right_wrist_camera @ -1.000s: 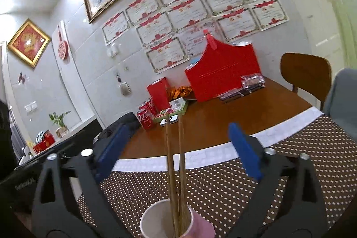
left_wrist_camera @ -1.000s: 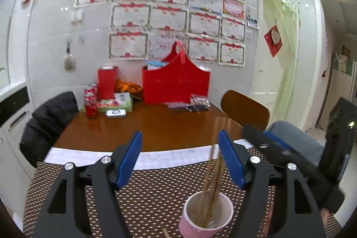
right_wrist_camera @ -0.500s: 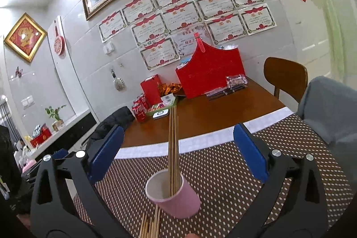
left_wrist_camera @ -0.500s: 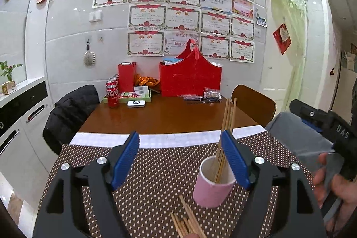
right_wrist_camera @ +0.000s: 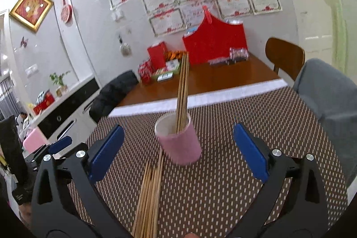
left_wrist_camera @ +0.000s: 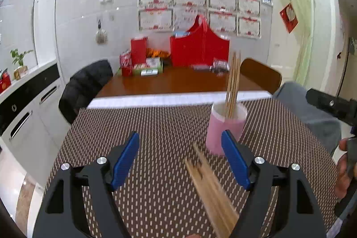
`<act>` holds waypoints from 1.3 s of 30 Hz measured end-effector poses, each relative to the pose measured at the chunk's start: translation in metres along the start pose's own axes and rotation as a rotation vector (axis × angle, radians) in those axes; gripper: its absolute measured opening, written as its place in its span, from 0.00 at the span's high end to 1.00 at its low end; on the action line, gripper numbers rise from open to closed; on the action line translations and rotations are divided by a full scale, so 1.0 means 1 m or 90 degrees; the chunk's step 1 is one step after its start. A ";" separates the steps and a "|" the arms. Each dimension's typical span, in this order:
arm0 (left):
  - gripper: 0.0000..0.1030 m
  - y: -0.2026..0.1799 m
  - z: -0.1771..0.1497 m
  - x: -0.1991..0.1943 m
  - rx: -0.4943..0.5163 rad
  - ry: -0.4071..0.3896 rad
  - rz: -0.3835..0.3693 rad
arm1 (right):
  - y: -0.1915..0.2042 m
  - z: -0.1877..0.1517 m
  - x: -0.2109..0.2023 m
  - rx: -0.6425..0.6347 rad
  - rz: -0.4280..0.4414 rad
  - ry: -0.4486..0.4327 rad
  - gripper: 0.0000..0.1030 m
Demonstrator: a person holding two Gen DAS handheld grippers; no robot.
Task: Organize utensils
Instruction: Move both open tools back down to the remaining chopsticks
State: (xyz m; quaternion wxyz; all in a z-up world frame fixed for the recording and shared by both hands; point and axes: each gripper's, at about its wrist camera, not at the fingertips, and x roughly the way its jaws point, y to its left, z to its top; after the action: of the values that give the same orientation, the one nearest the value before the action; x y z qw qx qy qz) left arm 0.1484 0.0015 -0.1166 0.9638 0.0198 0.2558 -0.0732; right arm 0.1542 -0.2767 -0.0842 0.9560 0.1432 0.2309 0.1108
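Observation:
A pink cup (left_wrist_camera: 224,126) (right_wrist_camera: 179,139) stands upright on the brown dotted mat, with several wooden chopsticks (left_wrist_camera: 233,81) (right_wrist_camera: 183,90) standing in it. A bundle of loose chopsticks (left_wrist_camera: 210,191) (right_wrist_camera: 150,195) lies flat on the mat in front of the cup. My left gripper (left_wrist_camera: 180,160) is open, with the loose bundle lying below its jaws and the cup just beyond its right finger. My right gripper (right_wrist_camera: 178,148) is open too, the cup beyond its jaws and apart from both pads. The right gripper's body (left_wrist_camera: 330,104) and a hand (left_wrist_camera: 343,171) show at the left wrist view's right edge.
The mat (left_wrist_camera: 160,126) covers the near end of a brown wooden table (left_wrist_camera: 178,81). At the far end stand a red bag (left_wrist_camera: 200,46), a red box and snack packs. A black-draped chair (left_wrist_camera: 87,84), a wooden chair (left_wrist_camera: 261,73) and a grey-covered seat (right_wrist_camera: 328,90) surround the table.
Both grippers have drawn back from the cup, so it now looks farther off and the loose chopsticks on the mat have come into view. The left jaws widened slightly.

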 end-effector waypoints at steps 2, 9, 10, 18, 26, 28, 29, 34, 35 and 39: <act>0.27 0.000 -0.016 0.003 0.001 0.026 -0.001 | 0.000 -0.012 0.000 0.000 0.000 0.018 0.06; 0.27 -0.001 -0.064 0.018 -0.007 0.112 0.001 | -0.004 -0.041 0.004 0.004 -0.002 0.062 0.06; 0.27 -0.003 -0.072 0.022 -0.006 0.129 0.003 | -0.004 -0.044 0.004 0.006 -0.002 0.066 0.06; 0.27 -0.022 -0.113 0.047 0.020 0.221 0.000 | -0.012 -0.070 0.017 0.020 -0.010 0.112 0.06; 0.27 -0.021 -0.128 0.058 0.002 0.252 -0.007 | -0.017 -0.080 0.025 0.017 -0.021 0.142 0.06; 0.27 -0.017 -0.127 0.060 -0.005 0.253 -0.005 | -0.018 -0.082 0.026 0.016 -0.022 0.146 0.06; 0.27 -0.017 -0.130 0.059 -0.007 0.252 -0.006 | -0.018 -0.082 0.026 0.015 -0.022 0.148 0.06; 0.27 -0.013 -0.132 0.059 -0.019 0.251 -0.011 | -0.018 -0.087 0.029 0.010 -0.021 0.160 0.06; 0.26 -0.013 -0.132 0.059 -0.019 0.250 -0.010 | -0.018 -0.087 0.029 0.009 -0.020 0.161 0.06; 0.26 -0.013 -0.131 0.066 -0.015 0.248 0.008 | -0.016 -0.092 0.032 -0.005 -0.022 0.175 0.06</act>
State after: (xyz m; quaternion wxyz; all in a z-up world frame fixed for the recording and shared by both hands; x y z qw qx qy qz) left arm 0.1387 -0.0100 -0.2624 0.8964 0.0237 0.4386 -0.0590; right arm 0.1410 -0.2617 -0.1812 0.9177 0.1190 0.3615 0.1139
